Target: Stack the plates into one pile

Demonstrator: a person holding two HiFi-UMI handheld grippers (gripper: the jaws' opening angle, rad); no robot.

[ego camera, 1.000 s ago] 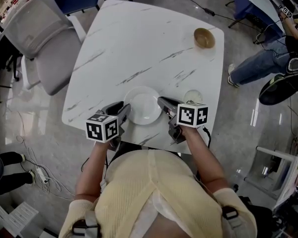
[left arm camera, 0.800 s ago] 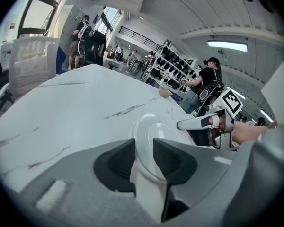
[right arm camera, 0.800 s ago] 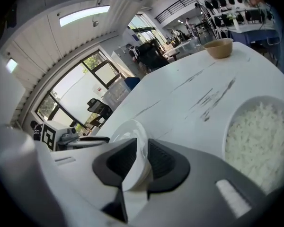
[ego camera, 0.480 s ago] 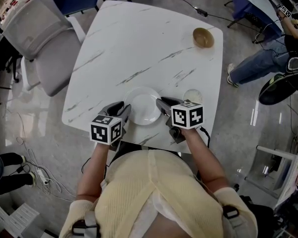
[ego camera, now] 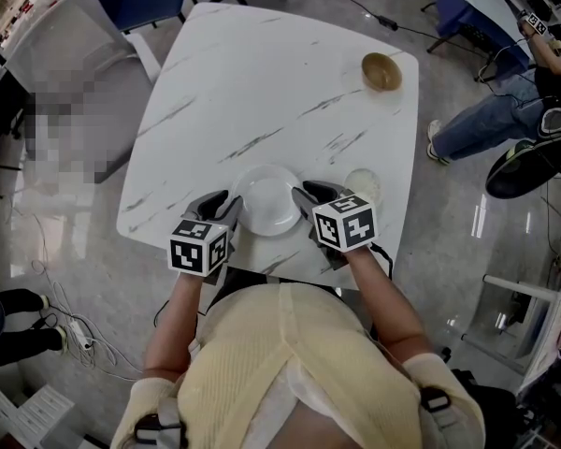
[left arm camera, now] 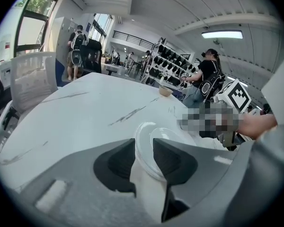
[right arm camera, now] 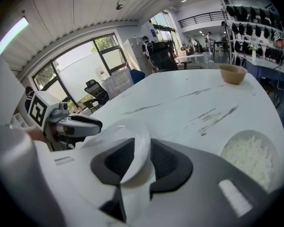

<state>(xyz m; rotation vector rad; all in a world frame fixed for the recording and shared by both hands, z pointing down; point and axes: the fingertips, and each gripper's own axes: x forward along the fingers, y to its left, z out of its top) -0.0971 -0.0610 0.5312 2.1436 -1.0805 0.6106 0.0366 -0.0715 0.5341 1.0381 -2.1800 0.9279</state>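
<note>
At the far left a grey chair stands beside the white marble table. The left gripper reaches in from the near edge, and its dark pads pinch the left rim of the white plate; the rim fills the gap between them. The plate lies at the near side of the table, directly in front of the person, between the two grippers. The right gripper stands at the plate's right rim. Its jaws have just been opening, and in the right gripper view the rim stands between the spread pads with no firm squeeze on it. Whether the plate rests flat on the table or is raised a little cannot be told. Just right of the right gripper, near the table's right edge, lies a smaller speckled plate, apart from the white one. Well beyond it, at the far right corner of the table, sits a brown bowl. Off the table to the right a person's leg in jeans shows on the floor.
</note>
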